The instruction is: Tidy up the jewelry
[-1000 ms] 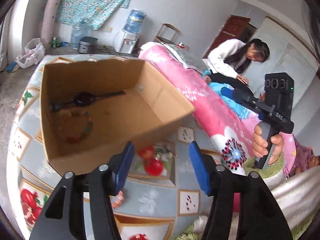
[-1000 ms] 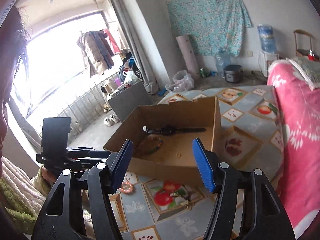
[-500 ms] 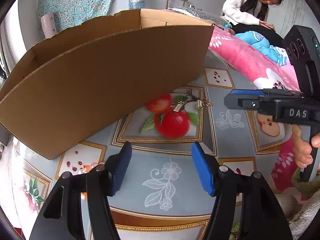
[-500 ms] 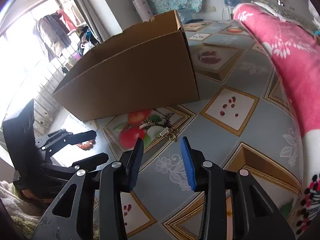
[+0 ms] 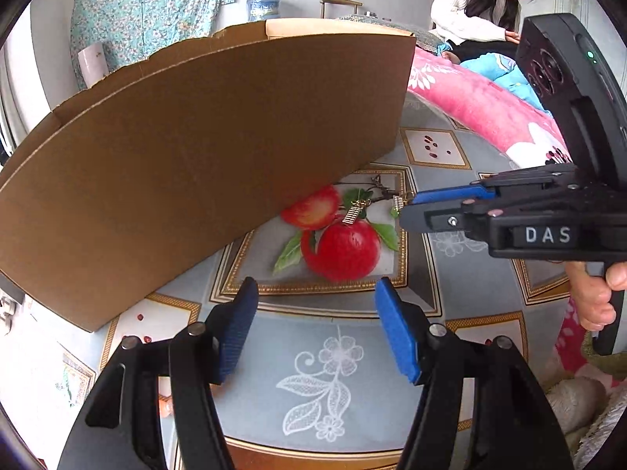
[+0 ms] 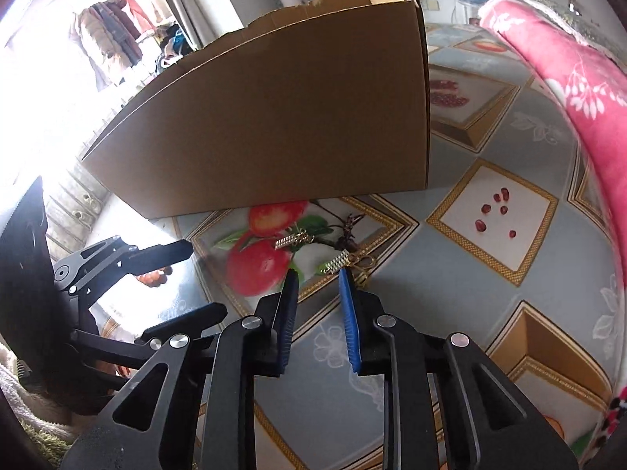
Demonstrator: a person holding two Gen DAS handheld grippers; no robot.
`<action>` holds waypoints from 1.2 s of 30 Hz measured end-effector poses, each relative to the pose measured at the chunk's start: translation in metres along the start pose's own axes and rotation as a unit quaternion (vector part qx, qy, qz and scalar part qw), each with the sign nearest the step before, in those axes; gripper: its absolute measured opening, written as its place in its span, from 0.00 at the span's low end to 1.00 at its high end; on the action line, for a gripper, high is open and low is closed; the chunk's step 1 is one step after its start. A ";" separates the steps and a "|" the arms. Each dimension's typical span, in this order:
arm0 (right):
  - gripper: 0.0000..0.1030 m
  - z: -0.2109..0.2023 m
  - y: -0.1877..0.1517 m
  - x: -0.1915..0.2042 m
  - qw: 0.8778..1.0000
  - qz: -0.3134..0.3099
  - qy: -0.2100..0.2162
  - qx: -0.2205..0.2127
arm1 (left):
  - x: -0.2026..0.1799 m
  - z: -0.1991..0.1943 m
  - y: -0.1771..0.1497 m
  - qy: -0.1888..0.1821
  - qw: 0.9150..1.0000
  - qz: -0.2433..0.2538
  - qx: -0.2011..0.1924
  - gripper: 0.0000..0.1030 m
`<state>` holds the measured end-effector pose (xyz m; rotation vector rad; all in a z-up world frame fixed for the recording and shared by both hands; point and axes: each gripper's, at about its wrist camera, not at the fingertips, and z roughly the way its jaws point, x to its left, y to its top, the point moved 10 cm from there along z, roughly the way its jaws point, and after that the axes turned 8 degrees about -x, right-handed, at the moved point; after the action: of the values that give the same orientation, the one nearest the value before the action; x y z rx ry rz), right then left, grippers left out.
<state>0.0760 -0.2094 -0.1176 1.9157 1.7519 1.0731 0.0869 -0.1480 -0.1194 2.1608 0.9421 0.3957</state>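
Both grippers have dropped from above the cardboard box to the worktop in front of it, so pickup is starting. Right gripper jaws have just been closing, now narrow, nothing pinched yet; one gold earring lies just off the right tip. Left gripper half open, empty; the other earring lies ahead on the apple print.
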 end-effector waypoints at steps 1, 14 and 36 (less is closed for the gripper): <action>0.21 0.001 0.001 0.000 1.000 -0.002 -0.003 0.000 | 0.000 0.000 0.000 -0.001 1.000 -0.002 -0.001 0.59; 0.14 0.016 0.011 0.010 0.993 -0.085 -0.085 -0.007 | 0.006 0.003 -0.001 -0.005 1.000 -0.013 -0.003 0.59; 0.04 -0.024 -0.032 0.015 0.995 -0.070 -0.066 -0.001 | -0.022 0.027 0.029 -0.035 0.998 0.035 -0.025 0.37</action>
<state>0.0356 -0.1952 -0.1196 1.7890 1.7812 0.8768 0.1004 -0.1914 -0.1160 2.1515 0.8106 0.3709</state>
